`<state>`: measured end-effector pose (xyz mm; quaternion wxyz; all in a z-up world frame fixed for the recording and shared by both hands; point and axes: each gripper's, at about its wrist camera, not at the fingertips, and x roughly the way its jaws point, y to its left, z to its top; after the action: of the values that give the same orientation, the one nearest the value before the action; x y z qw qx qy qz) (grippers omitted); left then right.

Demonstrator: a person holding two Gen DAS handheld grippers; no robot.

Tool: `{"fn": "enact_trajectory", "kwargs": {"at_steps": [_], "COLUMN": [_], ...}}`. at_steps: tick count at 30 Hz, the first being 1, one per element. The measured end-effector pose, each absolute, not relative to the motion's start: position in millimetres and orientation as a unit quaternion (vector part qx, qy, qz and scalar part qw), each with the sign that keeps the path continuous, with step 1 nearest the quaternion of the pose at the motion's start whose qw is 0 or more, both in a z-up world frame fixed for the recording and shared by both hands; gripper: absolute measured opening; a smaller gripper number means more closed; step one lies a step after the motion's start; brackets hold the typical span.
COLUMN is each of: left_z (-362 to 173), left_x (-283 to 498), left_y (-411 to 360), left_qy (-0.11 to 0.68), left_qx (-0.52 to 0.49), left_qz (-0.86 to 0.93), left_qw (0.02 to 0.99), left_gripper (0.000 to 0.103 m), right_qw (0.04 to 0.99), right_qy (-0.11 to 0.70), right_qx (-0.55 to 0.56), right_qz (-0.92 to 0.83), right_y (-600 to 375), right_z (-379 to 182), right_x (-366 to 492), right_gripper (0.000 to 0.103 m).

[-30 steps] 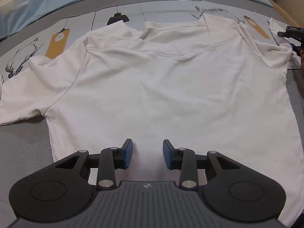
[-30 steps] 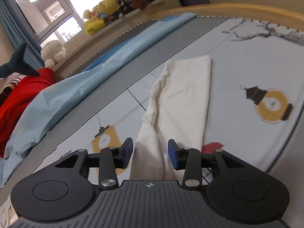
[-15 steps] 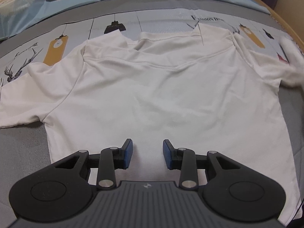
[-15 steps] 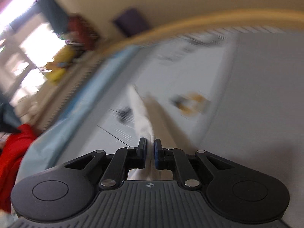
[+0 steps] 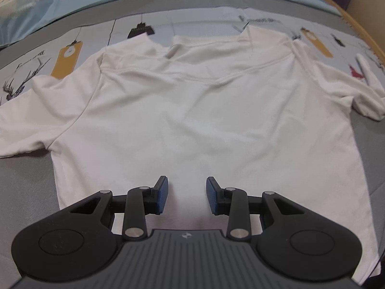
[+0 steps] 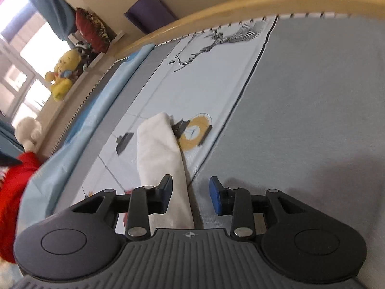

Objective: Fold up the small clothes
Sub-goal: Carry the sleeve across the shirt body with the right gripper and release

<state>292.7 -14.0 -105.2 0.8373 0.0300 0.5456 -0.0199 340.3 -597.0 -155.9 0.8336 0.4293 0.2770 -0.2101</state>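
A white T-shirt (image 5: 192, 120) lies spread flat on the bed (image 5: 21, 192), its long axis running away from the left gripper (image 5: 186, 195), hem nearest and collar at the far end. That gripper hangs over the hem with its jaws wide and empty. The right gripper (image 6: 191, 193) is spread wide too, a bunched sleeve (image 6: 161, 154) lying loose between its fingers and pointing away.
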Motion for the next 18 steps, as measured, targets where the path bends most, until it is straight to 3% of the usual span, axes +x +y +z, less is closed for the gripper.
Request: {"fn": "enact_trajectory", "kwargs": {"at_steps": [12,13,15,18], "left_z": [-125,-125,-125,-124], "left_x": [302,303,304,306], "left_y": [-14,-15,-16,-16], "left_qy": [0.564,0.563,0.562,0.562], "left_qx": [0.047,0.048,0.049,0.045], "left_qz": [0.000,0.000,0.001,0.002], "left_qw": [0.825,0.825,0.826,0.826], "left_gripper": [0.040,0.040,0.040,0.040], "right_qw": [0.862,0.865,0.867,0.870], "right_qy": [0.249,0.251,0.263,0.248], "right_qx": [0.417,0.410,0.396,0.396], "right_qz": [-0.144,-0.144,-0.150,-0.158], "right_y": [-621,-620,-620,-620], "right_z": [-182,-181,-178,-161], "right_x": [410,413,419,417], "right_gripper": [0.036,0.033,0.001,0.001]}}
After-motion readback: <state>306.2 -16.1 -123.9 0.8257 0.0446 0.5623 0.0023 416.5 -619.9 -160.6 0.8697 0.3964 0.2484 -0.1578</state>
